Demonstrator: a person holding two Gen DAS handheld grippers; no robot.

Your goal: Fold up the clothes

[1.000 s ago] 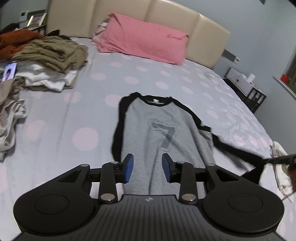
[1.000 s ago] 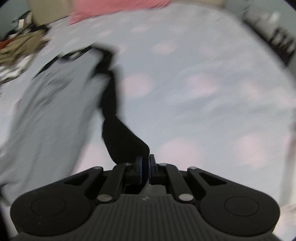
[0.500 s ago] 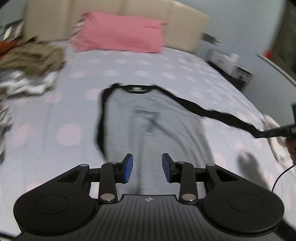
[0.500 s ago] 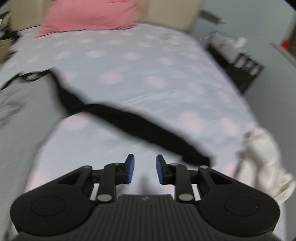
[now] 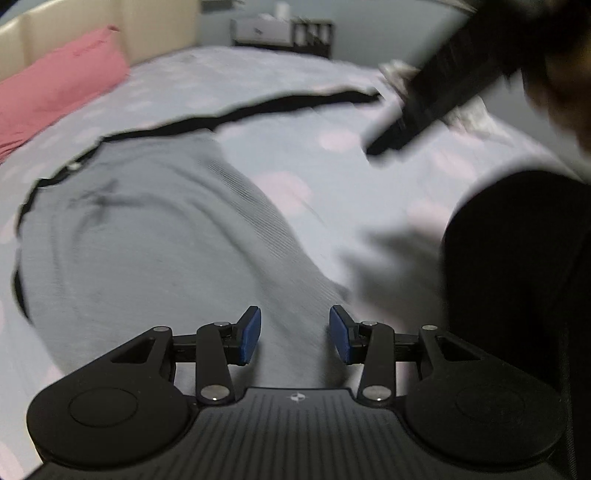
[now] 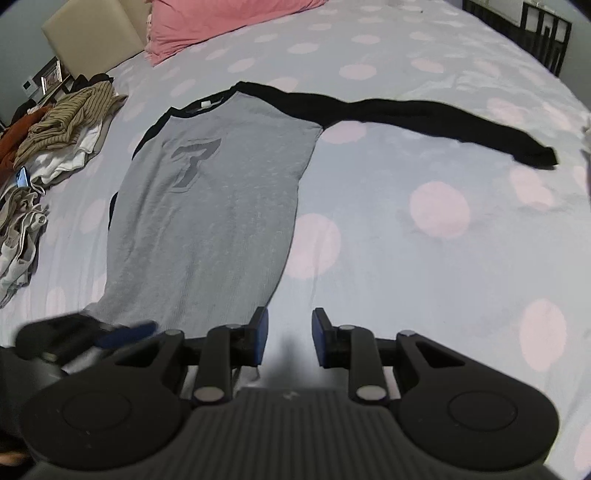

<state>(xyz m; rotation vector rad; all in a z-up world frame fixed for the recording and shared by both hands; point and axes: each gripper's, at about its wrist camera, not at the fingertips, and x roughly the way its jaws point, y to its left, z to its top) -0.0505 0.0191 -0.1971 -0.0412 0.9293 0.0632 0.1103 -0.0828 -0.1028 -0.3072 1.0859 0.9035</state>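
Grey black-sleeved shirt [image 6: 207, 206]; pink-dotted sheet [image 6: 424, 229]

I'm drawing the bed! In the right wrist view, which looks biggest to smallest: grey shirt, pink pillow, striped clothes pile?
1. Grey shirt, clearly biggest.
2. Pink pillow and striped clothes pile look about alike; the pillow is farther away and cut off, so I won't rank them.

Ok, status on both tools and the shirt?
Left tool open, right tool open. Grey raglan shirt flat, black sleeve stretched out. Nothing in the way.
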